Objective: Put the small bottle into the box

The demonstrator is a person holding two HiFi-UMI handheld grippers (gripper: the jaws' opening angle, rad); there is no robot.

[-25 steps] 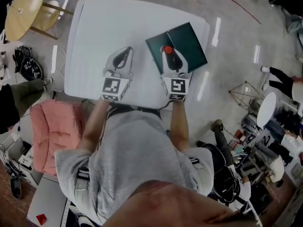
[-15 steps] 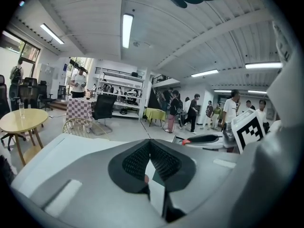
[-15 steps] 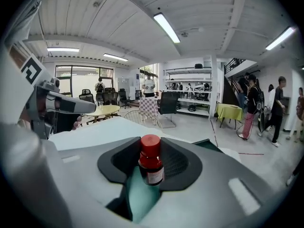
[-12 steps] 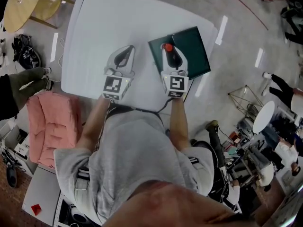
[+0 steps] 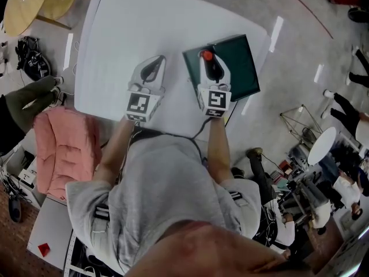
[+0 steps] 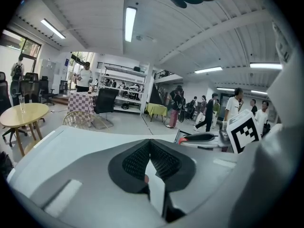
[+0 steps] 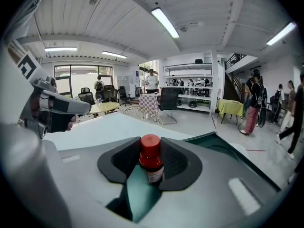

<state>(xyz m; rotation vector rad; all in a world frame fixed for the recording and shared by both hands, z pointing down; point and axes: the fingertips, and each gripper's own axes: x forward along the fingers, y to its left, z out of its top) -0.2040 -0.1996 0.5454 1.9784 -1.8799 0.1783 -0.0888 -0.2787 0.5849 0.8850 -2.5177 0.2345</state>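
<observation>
The small bottle [image 5: 205, 55], with a red cap and a white label, is clamped upright between the pads of my right gripper [image 5: 206, 59]. In the right gripper view the small bottle [image 7: 150, 163] stands between the black pads of that gripper [image 7: 151, 169], above the dark green box [image 7: 216, 146]. The box [image 5: 237, 62] lies open on the right part of the white table [image 5: 121, 33], and the bottle hangs over its left half. My left gripper [image 5: 153, 65] rests over the table to the left of the box, its tips [image 6: 149, 144] touching, with nothing in it.
A round wooden table [image 5: 23, 7] stands at the far left. A pink cushioned seat [image 5: 63, 149] is beside the person's left arm. The table's right edge runs close behind the box, and people and gear crowd the floor at the right [image 5: 340, 178].
Both grippers have sunk a little toward the table. The right one still holds the bottle over the box's left half. The left one stays shut.
</observation>
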